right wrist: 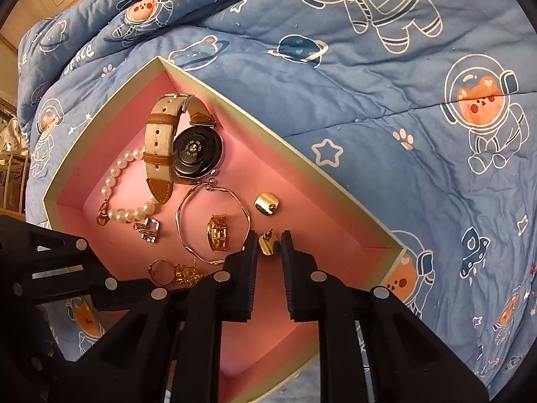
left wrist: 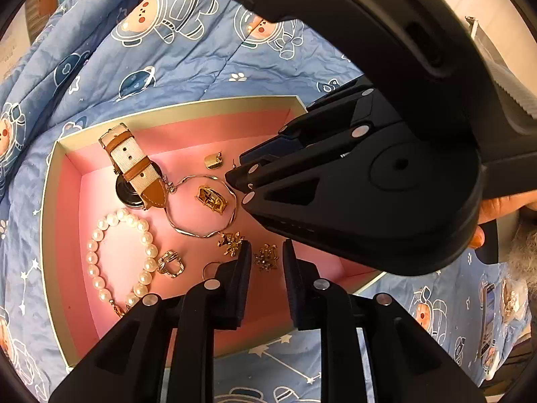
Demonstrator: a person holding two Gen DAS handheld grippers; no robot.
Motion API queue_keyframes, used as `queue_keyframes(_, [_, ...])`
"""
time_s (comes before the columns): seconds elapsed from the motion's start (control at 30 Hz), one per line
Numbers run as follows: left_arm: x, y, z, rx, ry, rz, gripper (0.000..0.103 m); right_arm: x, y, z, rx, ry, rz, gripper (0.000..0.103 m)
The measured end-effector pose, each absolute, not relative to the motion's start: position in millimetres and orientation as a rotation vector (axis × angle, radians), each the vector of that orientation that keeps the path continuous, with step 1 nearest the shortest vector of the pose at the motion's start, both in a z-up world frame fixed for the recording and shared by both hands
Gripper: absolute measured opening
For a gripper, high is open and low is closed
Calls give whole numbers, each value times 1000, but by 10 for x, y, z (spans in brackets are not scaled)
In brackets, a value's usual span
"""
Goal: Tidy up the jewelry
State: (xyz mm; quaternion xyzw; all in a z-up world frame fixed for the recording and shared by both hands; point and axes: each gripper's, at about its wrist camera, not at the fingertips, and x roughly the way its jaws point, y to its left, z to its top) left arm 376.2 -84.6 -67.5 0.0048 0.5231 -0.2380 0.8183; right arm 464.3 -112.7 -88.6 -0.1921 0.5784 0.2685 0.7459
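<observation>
A pink-lined box (right wrist: 100,181) on a blue astronaut-bear quilt (right wrist: 386,94), printed "SPACE", holds a watch (right wrist: 193,151) lying face down, its strap running near to far, a pearl bracelet (right wrist: 124,188), a thin bangle (right wrist: 211,221) ringing a gold ring (right wrist: 218,233), and a square gold earring (right wrist: 266,204). The right hand-held gripper (right wrist: 268,243) is clamped on a matching earring (right wrist: 267,245), post pointing up. The left hand-held gripper (left wrist: 267,258) hangs slightly apart over a gold flower earring (left wrist: 266,257).

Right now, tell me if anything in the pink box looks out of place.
The watch lies face down, its strap end overlapping the pearl bracelet and its case touching the thin bangle. A gold ring sits inside the bangle. The pieces look loosely scattered, not sorted.
</observation>
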Motion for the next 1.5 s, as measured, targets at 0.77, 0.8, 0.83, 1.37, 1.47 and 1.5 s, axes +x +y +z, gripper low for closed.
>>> queue_keyframes(0.77, [3291,-488,-223,-20,943,-483,69,4556,-1320,-459,-302,1155,587,40])
queue_keyframes(0.8, [3261,-472,-212,-24,936,-481,73,4504,-1340,-423,-300,1128,581,40])
queue_keyframes(0.83, [3230,-454,-206,-28,928,-480,75,4460,-1358,-393,-295,1099,584,41])
queue_keyframes(1.37, [2200,-227,-260,48,629,-217,96,3071,-1694,-88,-116,581,306,77])
queue_keyframes(1.47, [1913,-133,-263,21,604,-179,96,2539,-1683,-16,-86,477,274,77])
queue_keyframes(1.5, [1818,-88,-262,5,598,-169,96,2355,-1673,7,-85,452,248,77])
